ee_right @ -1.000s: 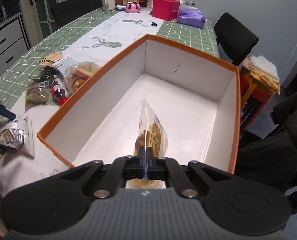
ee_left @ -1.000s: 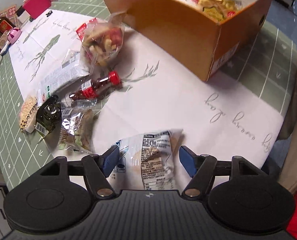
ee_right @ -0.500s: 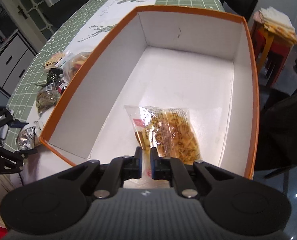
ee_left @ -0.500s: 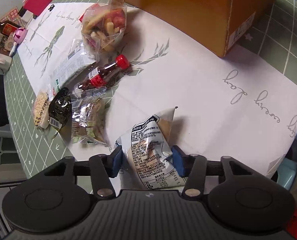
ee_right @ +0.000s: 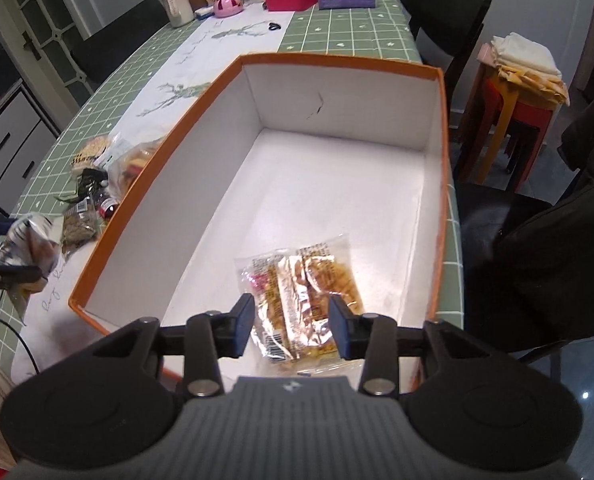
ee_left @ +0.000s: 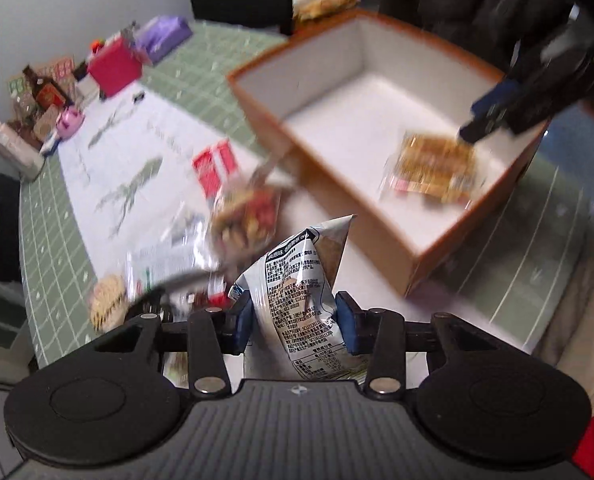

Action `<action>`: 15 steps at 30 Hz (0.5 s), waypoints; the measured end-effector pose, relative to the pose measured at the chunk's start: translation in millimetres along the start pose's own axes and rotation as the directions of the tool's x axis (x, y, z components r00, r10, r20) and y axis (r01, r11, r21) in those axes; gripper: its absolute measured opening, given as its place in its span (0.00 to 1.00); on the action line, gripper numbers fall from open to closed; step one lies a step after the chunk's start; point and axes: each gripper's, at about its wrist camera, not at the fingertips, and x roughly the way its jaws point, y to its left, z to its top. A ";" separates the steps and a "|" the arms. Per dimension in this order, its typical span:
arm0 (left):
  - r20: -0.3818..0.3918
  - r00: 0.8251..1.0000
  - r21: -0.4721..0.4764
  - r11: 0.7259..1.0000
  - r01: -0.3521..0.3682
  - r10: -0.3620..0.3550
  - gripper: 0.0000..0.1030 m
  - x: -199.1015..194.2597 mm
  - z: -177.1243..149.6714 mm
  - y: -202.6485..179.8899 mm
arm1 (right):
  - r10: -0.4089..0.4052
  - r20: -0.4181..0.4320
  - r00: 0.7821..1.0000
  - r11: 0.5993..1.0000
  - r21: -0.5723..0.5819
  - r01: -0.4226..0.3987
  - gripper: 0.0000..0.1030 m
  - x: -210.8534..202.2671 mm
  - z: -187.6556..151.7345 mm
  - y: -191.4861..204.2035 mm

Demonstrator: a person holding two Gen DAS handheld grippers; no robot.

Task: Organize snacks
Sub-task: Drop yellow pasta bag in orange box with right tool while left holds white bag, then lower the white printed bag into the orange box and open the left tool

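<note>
The left tool (ee_left: 295, 322) has just closed its jaws on a silver snack packet (ee_left: 303, 280), held clear of the surface (ee_left: 157, 148). The right tool (ee_right: 293, 326), jaws just opened, hangs over the orange box (ee_right: 337, 60); a clear packet of yellow snacks (ee_right: 303, 300) lies loose on the box floor beneath its fingers.

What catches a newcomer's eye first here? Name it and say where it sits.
The big orange box with its white inside fills the table's near end, one clear packet of yellow snacks lying flat on its floor under the open right gripper. Left of it, the left gripper holds a silvery printed snack bag.
</note>
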 end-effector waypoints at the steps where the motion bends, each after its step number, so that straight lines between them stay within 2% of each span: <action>1: 0.020 1.000 0.000 1.000 0.011 -0.011 0.47 -4.0 7.7 -2.9 | -0.003 0.004 1.000 1.000 -0.001 0.003 0.47 -1.5 0.2 -1.4; 8: 0.154 0.983 -0.018 0.994 0.108 -0.104 0.47 -12.3 50.6 -22.6 | -0.041 0.053 0.998 0.998 -0.052 0.043 0.54 -16.6 -4.3 -0.5; 15: 0.156 0.976 -0.050 0.985 0.163 -0.153 0.47 21.9 79.4 -38.8 | -0.113 0.130 0.985 0.983 -0.131 0.130 0.60 -34.0 -8.3 3.5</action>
